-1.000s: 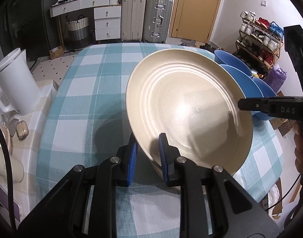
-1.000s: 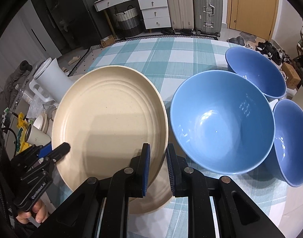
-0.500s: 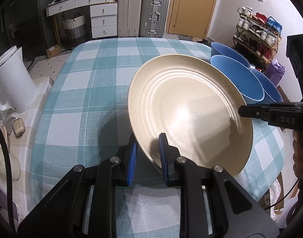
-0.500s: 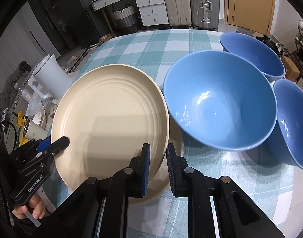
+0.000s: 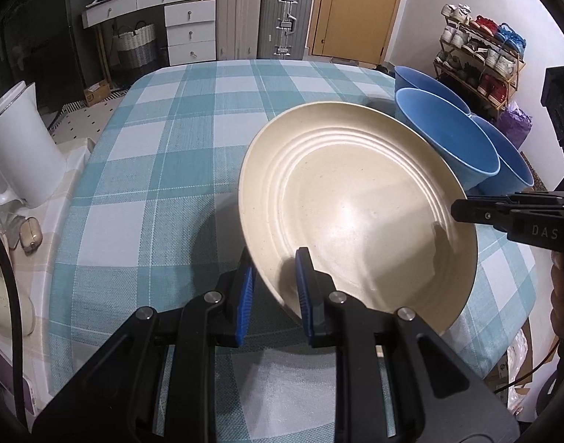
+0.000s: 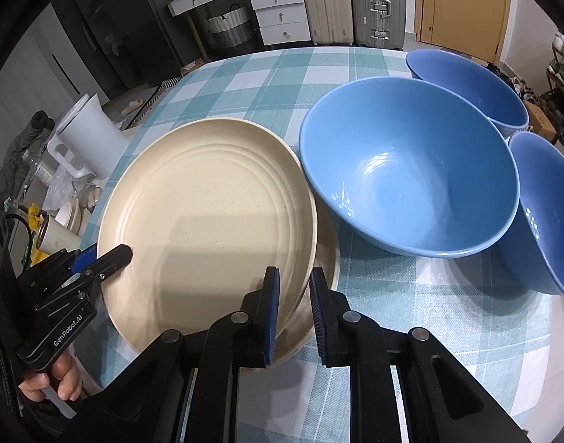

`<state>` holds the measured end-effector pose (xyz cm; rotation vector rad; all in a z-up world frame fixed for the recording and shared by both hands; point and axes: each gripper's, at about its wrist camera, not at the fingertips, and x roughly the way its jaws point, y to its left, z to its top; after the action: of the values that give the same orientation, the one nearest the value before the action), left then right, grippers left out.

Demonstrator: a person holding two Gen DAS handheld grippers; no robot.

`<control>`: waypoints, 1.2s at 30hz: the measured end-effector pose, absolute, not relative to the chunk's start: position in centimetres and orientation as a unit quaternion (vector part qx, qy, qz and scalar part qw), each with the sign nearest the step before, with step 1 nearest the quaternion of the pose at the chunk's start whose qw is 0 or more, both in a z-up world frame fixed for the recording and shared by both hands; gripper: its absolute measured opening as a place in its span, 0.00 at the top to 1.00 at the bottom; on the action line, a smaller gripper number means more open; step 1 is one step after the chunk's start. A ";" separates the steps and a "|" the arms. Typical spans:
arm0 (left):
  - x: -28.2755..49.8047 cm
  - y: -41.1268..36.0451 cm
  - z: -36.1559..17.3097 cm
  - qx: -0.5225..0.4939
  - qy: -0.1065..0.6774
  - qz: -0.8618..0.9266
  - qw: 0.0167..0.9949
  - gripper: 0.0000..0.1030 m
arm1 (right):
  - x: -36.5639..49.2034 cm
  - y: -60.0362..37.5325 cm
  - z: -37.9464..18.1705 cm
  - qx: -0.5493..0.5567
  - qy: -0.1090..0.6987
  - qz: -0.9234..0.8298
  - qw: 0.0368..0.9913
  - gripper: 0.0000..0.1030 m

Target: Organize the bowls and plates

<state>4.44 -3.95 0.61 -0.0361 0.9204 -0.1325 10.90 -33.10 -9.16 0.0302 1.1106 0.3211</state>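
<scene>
Here both hand-held grippers pinch one cream plate [image 6: 208, 221] by opposite edges. The left hand-held gripper [image 5: 274, 288] has its blue pads clamped across the near rim, one pad under the plate and one on the inner face. The right hand-held gripper [image 6: 293, 313] bites the rim on the other side, its jaws drawn close together on it.

The plate hangs tilted just above a second cream plate [image 6: 324, 247], which lies on the checked bench [image 5: 171, 170] and shows as a crescent under the held one. Three blue bowls sit to the right: a big bowl [image 6: 411, 177] just beside the plates, a far bowl [image 6: 466, 85] behind it and a near bowl [image 6: 547, 214] at the bench edge.

The plate looks stiff and matte, with ridged rings; I judge it light to middling in weight, hard, and liable to chip or crack if dropped or knocked on the plate below. The rim is the only real place to hold it, since the pads can reach over the lip and onto the flat band inside. With two opposed grips it should not swing, though a narrow pinch on a smooth sloped rim could slide if one side lets go first. The bowls appear glossy and more slippery; their walls would want a grip over the lip.
</scene>
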 end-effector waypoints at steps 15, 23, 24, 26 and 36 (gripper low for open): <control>4.7 -5.5 -0.8 0.013 0.447 -0.062 0.892 0.82 | 11.1 -33.0 -10.7 0.006 0.534 0.136 0.835 0.83; 4.7 -6.1 -1.2 0.033 0.447 -0.055 0.892 0.81 | 11.1 -32.8 -11.2 -0.008 0.535 0.129 0.835 0.83; 4.7 -6.2 -1.3 0.035 0.446 -0.054 0.893 0.80 | 11.0 -32.8 -11.2 -0.010 0.536 0.128 0.834 0.83; 4.8 -6.2 -1.4 0.038 0.446 -0.052 0.893 0.80 | 11.1 -32.7 -11.4 -0.014 0.536 0.127 0.834 0.83; 4.6 -7.0 -1.9 0.068 0.444 -0.039 0.893 0.78 | 10.7 -32.3 -11.7 -0.043 0.530 0.117 0.839 0.83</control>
<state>4.60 -7.00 -1.92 0.1401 0.9205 -0.0807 10.68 -32.32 -11.68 -0.0913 1.1215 0.2478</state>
